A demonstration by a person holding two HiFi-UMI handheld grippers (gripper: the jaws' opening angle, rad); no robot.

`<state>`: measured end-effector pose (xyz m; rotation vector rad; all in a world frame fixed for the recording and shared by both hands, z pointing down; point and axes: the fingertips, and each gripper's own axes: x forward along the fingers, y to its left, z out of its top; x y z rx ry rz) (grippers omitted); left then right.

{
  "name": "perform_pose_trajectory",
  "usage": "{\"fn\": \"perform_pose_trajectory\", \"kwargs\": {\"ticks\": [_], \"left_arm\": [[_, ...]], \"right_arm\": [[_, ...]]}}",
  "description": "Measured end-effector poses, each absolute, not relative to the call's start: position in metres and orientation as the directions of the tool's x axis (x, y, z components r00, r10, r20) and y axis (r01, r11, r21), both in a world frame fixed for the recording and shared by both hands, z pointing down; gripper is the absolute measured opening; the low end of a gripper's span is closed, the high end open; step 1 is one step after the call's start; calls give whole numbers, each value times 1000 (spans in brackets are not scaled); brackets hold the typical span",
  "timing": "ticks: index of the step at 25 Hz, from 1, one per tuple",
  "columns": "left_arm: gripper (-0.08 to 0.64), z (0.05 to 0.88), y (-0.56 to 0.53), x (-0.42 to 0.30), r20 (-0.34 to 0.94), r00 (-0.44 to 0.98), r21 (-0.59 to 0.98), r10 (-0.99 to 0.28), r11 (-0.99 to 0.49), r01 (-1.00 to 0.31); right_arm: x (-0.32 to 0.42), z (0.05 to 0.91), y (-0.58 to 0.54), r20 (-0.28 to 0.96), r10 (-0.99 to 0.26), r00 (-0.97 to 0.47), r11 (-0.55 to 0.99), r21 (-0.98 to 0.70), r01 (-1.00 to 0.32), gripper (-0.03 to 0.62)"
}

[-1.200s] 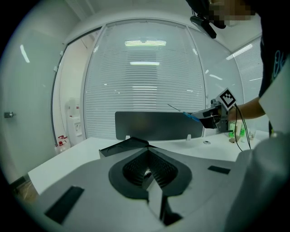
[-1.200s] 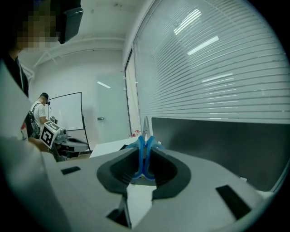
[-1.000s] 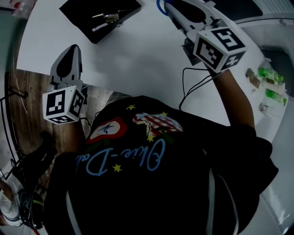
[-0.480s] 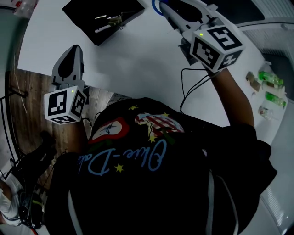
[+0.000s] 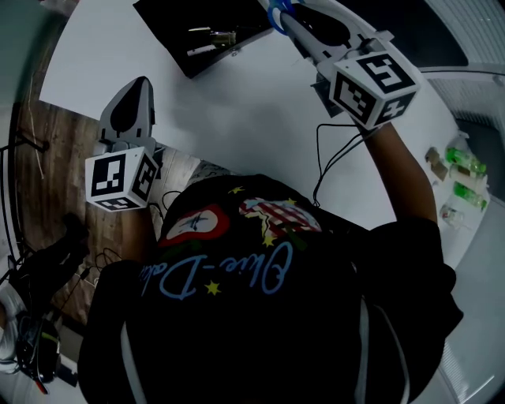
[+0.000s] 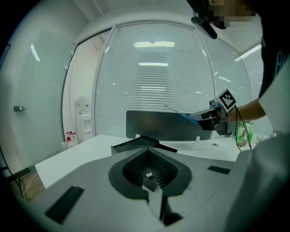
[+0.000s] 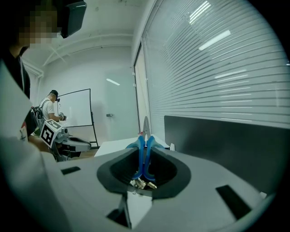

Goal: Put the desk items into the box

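**Fingers [image 7: 90, 179] of the right gripper bring the scissors to the box's edge**

Head view: over the last second the right gripper [image 5: 286, 16], at 12 o'clock, has closed in on the black box [image 5: 170, 20]. Its tips now sit just beside the box's right corner. The blue-handled scissors [image 5: 274, 11] look nearly ready to be dropped in. The box already holds a few small metal pieces and a pale stick, too small to name. The left gripper [image 5: 139, 85] hangs at 10 o'clock, over the edge of the white table [image 5: 237, 118]. Small green items [image 5: 465, 162] still lie at 3 o'clock.

Left gripper view: its jaws meet with nothing between them. The box sits at 12 o'clock, well apart.

Right gripper view: both jaws pinch the scissors' handles and the blades point away.
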<state>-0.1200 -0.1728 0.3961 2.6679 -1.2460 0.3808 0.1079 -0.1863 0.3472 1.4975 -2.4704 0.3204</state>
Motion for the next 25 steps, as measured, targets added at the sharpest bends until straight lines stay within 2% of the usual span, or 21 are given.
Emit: {"fn": "perform_pose_trajectory", "kwargs": {"ticks": [12, 21, 25], "left_arm": [[8, 407, -190, -154, 324, 553, 43, -768, -572, -819], [8, 422, -203, -171, 362, 519, 47, -774, -541, -840], [8, 426, -212, -164, 379, 525, -12, -762, -571, -821]], "right_arm": [[77, 367, -230, 339, -793, -507, 517, -66, -853, 91], [62, 401, -254, 431, -727, -534, 602, 26, -798, 91], [59, 419, -261, 480, -693, -538, 641, 67, -765, 91]]}}
